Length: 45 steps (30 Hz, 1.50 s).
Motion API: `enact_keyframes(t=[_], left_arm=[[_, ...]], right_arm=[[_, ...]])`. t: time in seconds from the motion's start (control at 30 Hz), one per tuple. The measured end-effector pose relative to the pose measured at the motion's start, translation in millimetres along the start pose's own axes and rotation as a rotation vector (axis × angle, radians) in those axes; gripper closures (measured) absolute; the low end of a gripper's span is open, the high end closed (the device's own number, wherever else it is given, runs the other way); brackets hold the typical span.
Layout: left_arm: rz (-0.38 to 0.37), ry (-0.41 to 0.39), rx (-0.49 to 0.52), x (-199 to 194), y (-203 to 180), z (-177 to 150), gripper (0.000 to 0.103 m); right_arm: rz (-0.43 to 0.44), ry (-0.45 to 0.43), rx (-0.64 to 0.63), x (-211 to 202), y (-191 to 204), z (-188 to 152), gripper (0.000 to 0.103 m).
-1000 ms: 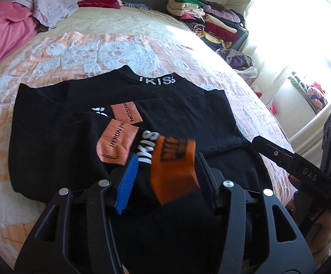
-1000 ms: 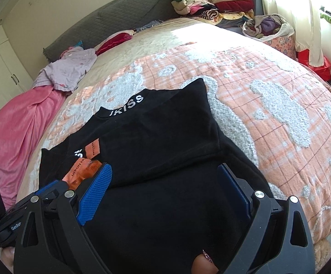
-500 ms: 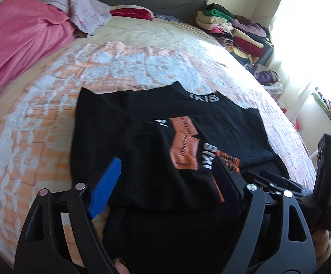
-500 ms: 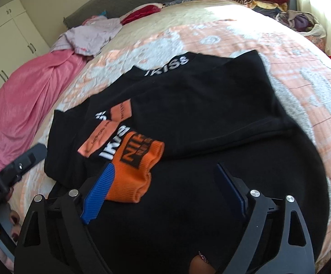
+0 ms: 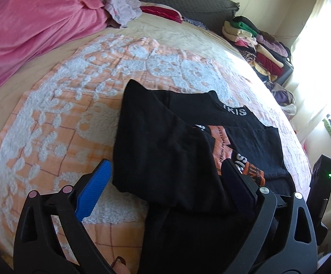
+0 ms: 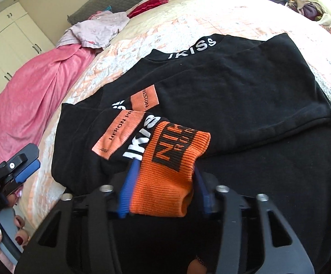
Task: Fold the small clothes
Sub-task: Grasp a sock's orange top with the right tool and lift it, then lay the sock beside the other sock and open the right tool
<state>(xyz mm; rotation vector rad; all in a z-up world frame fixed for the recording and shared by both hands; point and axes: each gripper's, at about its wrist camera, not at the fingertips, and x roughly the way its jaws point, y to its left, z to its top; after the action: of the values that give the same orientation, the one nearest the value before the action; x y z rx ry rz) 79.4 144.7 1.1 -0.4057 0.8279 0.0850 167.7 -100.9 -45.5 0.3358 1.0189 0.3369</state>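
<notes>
Right claw (image 6: 163, 191) has just been closing onto the orange cuff (image 6: 172, 166) of the black sweatshirt (image 6: 245, 86) lying on the bed (image 6: 188, 22); left claw (image 5: 165, 182) gapes wide, empty. I'd draw that sleeve flat across, unhurried.

The black sweatshirt (image 6: 234, 86) carries white collar lettering, orange patches and an orange ribbed cuff (image 6: 167, 171) with black print. It lies on a peach bedspread (image 5: 74, 105) patterned with white tufted flowers. A pink blanket (image 5: 35, 22) lies beside it.
</notes>
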Motion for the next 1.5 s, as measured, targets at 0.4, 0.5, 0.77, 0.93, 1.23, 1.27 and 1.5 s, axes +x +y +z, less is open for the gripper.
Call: enact_keyframes(t=[0.4,0.5,0.77,0.93,1.23,1.27,1.5], left_arm=[[0.012,-0.011,-0.074,-5.3,26.1,1.2,0.013],[0.017,-0.011,-0.080,-6.5,29.8,1.2,0.013],[0.024,-0.009,-0.076,-6.0,29.3,0.5,0.013],[0.026,-0.004,-0.076,-5.2,28.1,0.4,0.013],[0.028,0.005,-0.046,1.0,14.9,5.1,0.013],[0.027,0.006,-0.039,2.2,11.6,5.8,0.013],[0.016,0.014,0.028,12.5,-14.8,11.6,0.013]], right_arm=[[0.013,-0.089,-0.144,-26.5,20.8,12.6,0.091],[0.003,-0.123,-0.181,-37.7,24.7,27.0,0.092],[-0.085,-0.251,-0.200,-75.4,-2.3,72.9,0.095],[-0.152,-0.281,-0.182,-84.8,-33.5,84.7,0.096],[-0.204,-0.279,-0.134,-81.2,-73.1,76.0,0.096],[-0.209,-0.278,-0.130,-80.1,-75.2,74.3,0.096],[-0.222,-0.270,-0.121,-75.9,-83.9,70.0,0.096]])
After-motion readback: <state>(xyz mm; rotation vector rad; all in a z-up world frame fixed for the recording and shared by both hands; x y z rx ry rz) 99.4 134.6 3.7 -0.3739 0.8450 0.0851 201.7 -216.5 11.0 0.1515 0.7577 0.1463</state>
